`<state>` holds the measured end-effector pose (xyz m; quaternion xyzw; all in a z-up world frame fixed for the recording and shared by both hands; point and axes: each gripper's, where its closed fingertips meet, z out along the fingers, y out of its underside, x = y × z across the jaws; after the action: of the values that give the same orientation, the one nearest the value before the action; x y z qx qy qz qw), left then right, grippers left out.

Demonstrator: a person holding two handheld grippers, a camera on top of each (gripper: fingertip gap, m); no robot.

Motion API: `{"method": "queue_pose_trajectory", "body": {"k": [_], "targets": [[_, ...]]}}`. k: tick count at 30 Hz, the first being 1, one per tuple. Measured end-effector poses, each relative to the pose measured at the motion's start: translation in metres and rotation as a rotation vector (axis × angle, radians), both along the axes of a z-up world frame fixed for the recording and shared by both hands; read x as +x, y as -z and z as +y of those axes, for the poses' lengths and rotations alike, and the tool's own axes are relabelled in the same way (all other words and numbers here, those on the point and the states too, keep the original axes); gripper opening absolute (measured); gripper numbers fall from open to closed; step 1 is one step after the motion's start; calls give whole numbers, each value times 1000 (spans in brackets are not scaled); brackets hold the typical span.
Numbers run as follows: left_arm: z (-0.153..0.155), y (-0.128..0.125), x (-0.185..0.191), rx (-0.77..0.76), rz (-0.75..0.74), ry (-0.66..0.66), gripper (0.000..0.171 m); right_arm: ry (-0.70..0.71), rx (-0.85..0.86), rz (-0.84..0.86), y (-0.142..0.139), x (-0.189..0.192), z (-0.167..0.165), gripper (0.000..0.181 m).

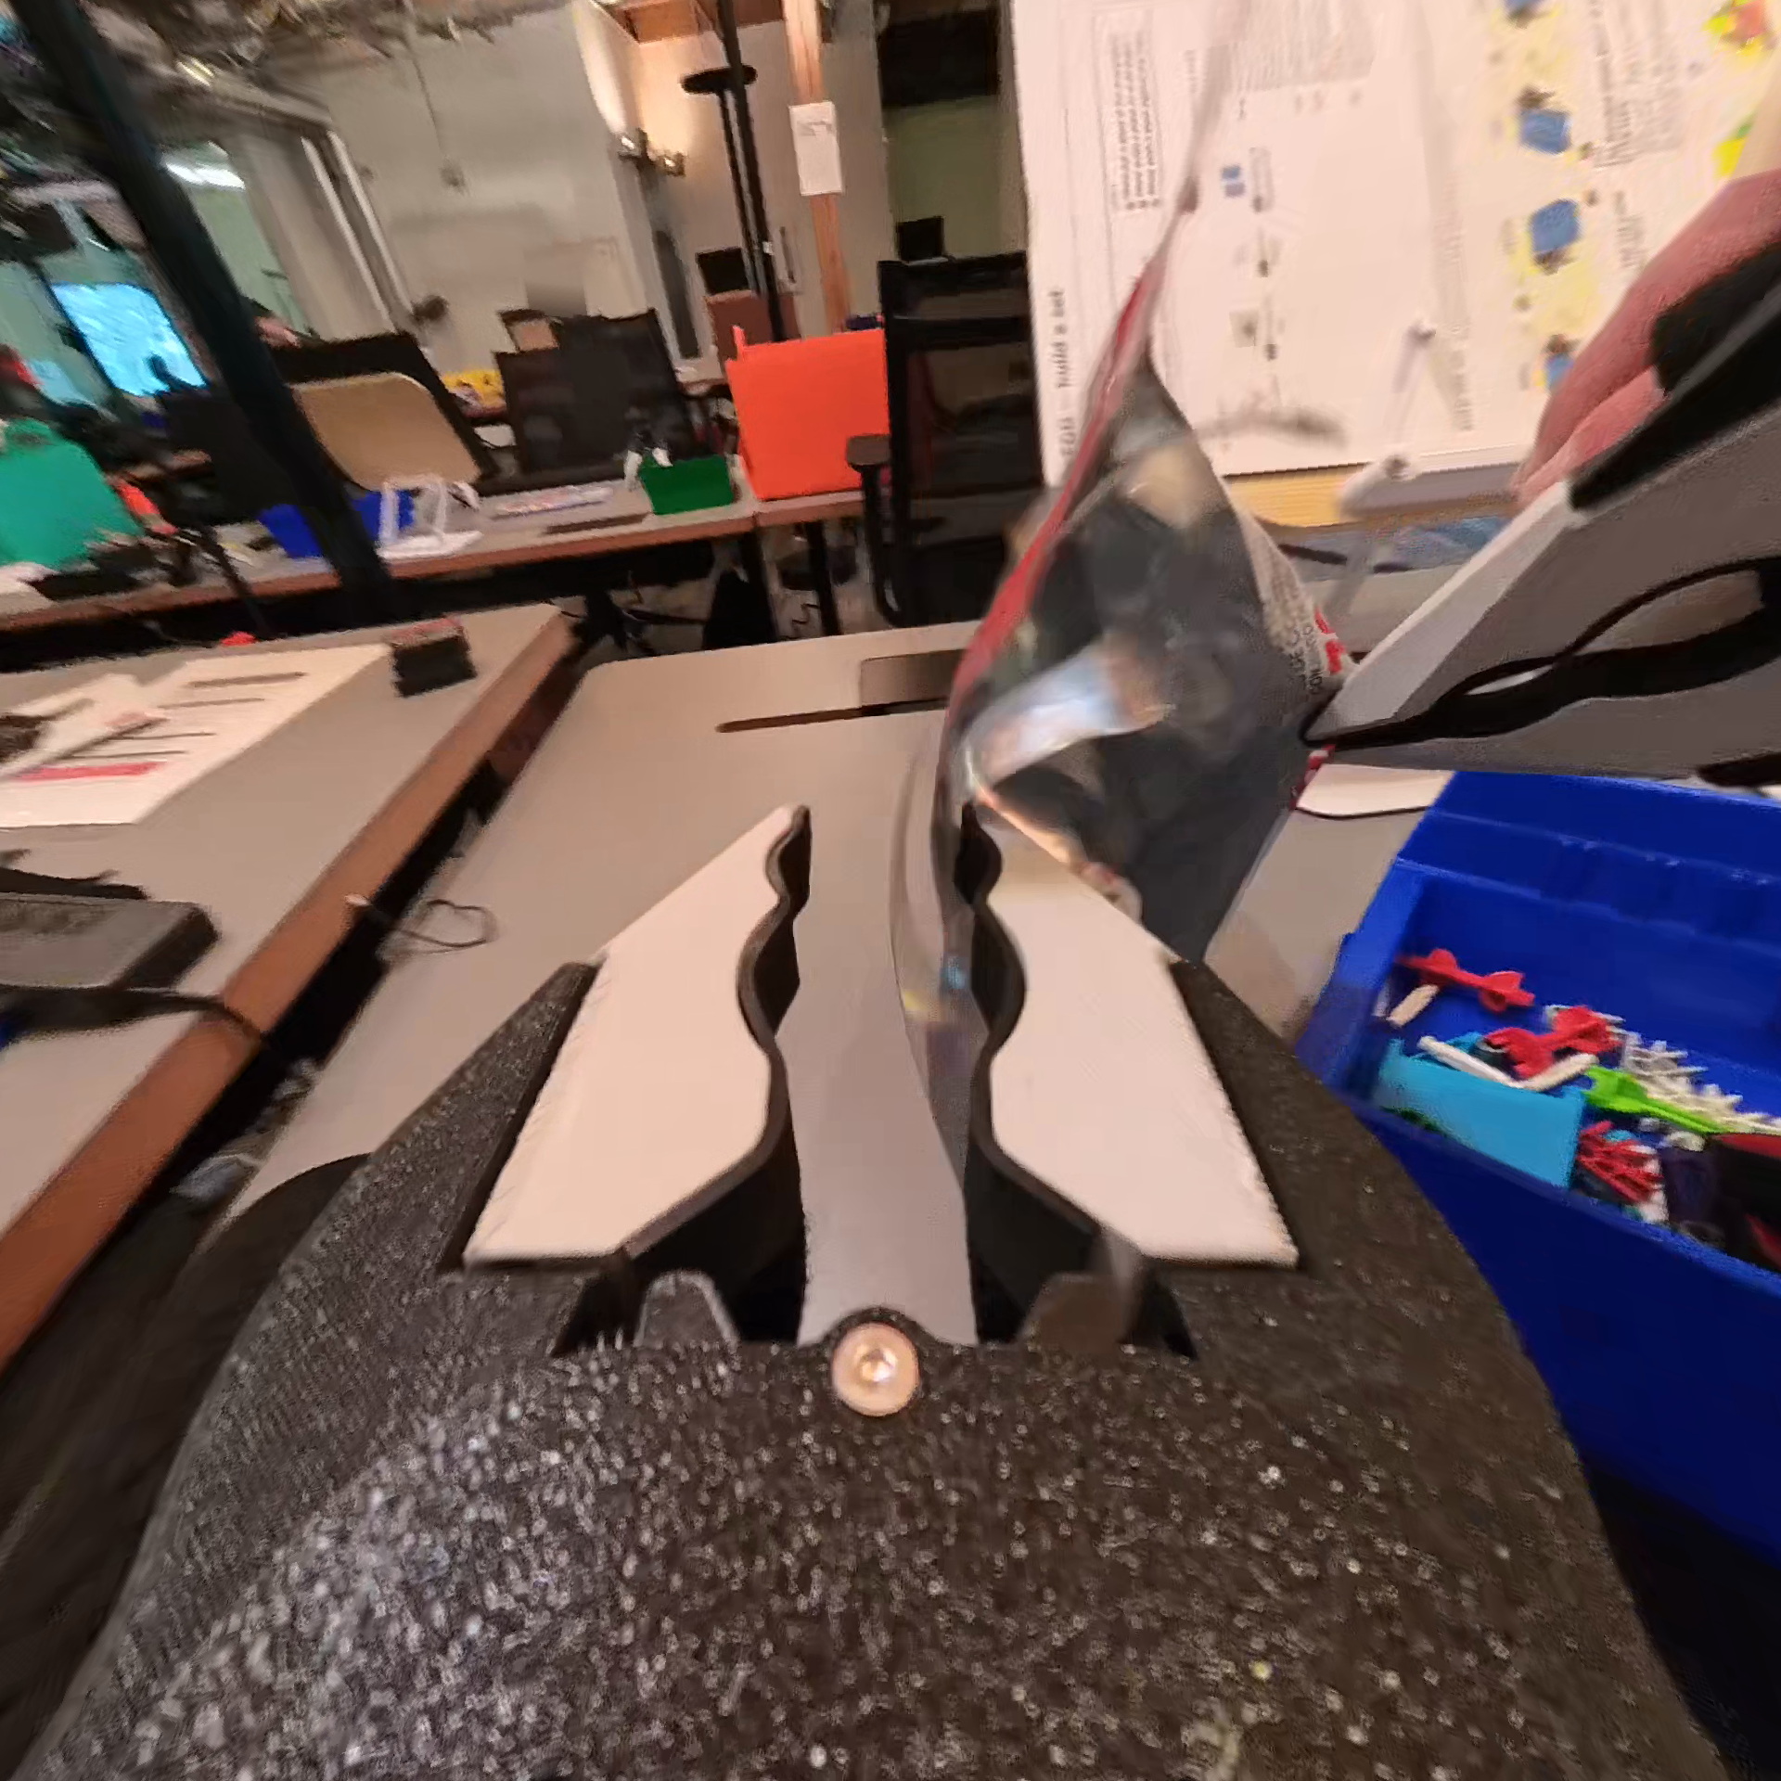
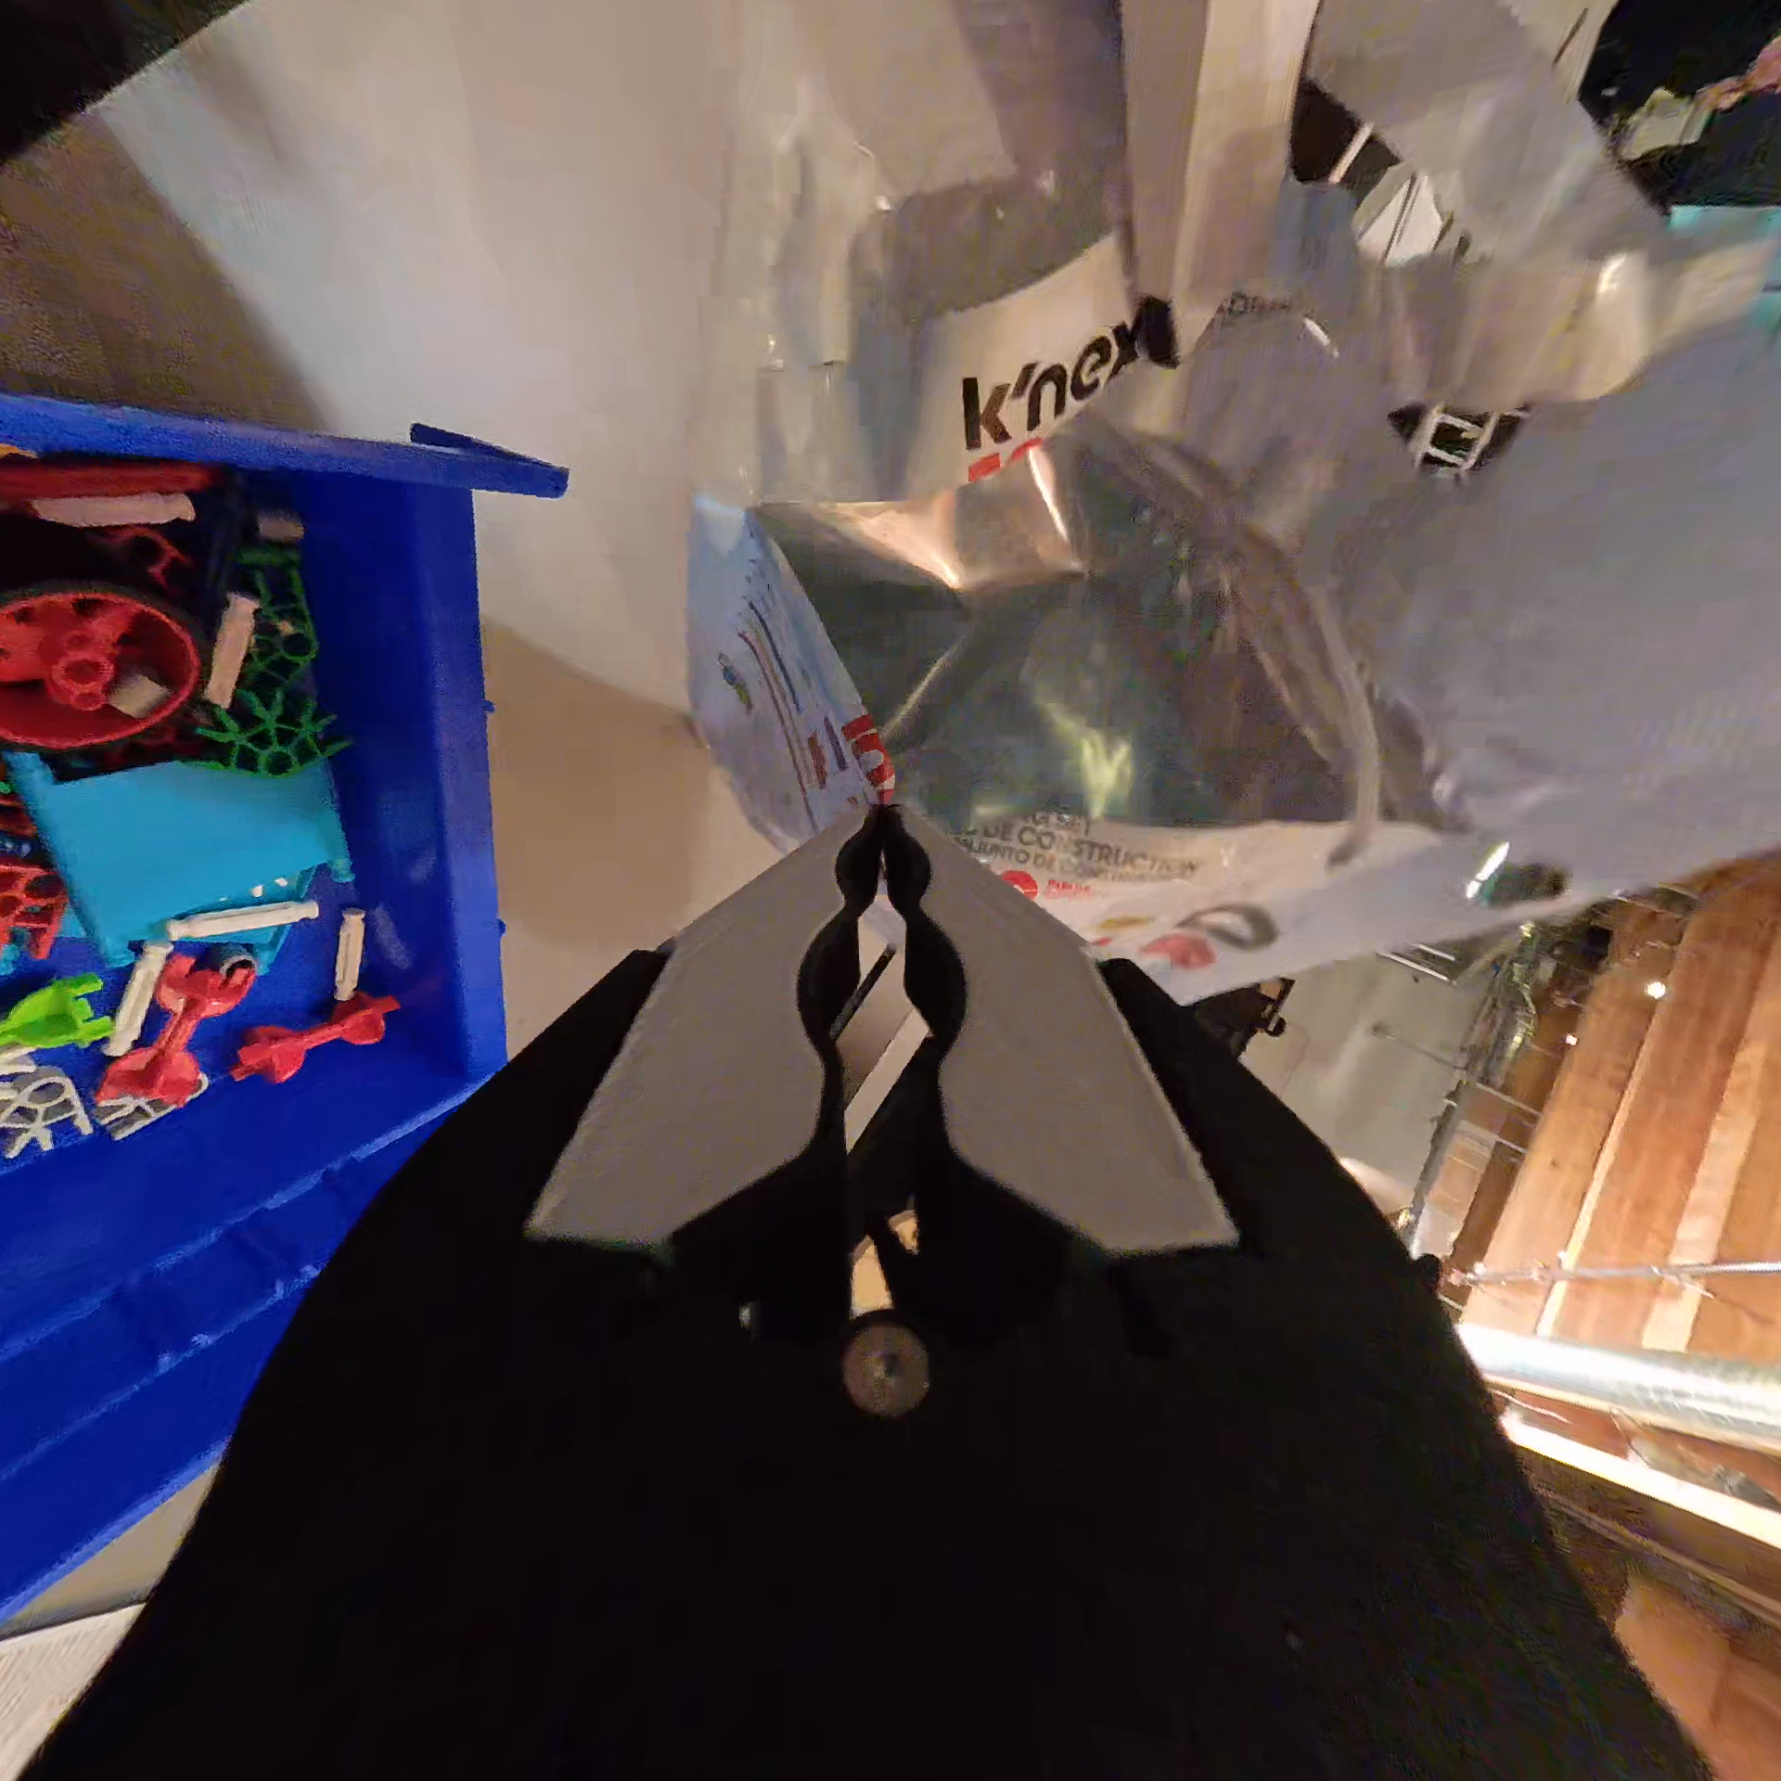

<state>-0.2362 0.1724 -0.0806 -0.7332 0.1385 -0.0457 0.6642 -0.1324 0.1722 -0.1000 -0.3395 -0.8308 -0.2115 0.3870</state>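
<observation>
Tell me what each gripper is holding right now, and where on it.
The right gripper is shut on the clear plastic bag, pinching a lower corner. The left gripper is open; the bag's edge lies against one finger, unclamped.

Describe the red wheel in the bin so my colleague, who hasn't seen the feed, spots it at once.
In the right wrist view, find the blue plastic bin left of the right gripper, which is shut on a clear plastic bag. The round red plastic wheel lies near the bin's far end, above a turquoise block. It is the only round, dark-rimmed piece there.
</observation>
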Motion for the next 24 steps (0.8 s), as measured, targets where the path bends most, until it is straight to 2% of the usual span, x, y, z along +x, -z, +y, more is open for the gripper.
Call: {"method": "queue_pose_trajectory", "body": {"k": [3, 5, 10, 13, 15, 17, 18, 21, 23, 24], "targets": [[-21, -24, -11, 56, 48, -23, 32, -38, -53, -59, 10, -8, 2, 0], [-38, -45, -5, 91, 113, 5, 32, -63, -76, -86, 12, -14, 3, 0], [-68, -70, 53, 45, 131, 303, 26, -110, -59, -105, 15, -25, 0, 0], [-61, -63, 67, -64, 133, 377, 11, -114, -4, -116, 17, -31, 0, 0], [-48, -39, 68, -228, 97, 410, 13, -136, 27, -88, 14, -37, -7, 0], [-37, -18, 66, -316, 69, 400, 6, -141, 45, -59, 12, -45, -15, 0], [-32, -8, 62, -341, 100, 364, 0, -132, 54, -47, 11, -48, -16, 0], [-17, 11, 52, -360, 139, 286, 0, -131, 96, -55, 16, -56, -17, 0], [-4, 8, 38, -309, 156, 215, 0, -162, 102, -71, 25, -63, -25, 0], [-2, 10, 37, -314, 173, 221, 0, -176, 101, -67, 27, -68, -29, 0]]}}
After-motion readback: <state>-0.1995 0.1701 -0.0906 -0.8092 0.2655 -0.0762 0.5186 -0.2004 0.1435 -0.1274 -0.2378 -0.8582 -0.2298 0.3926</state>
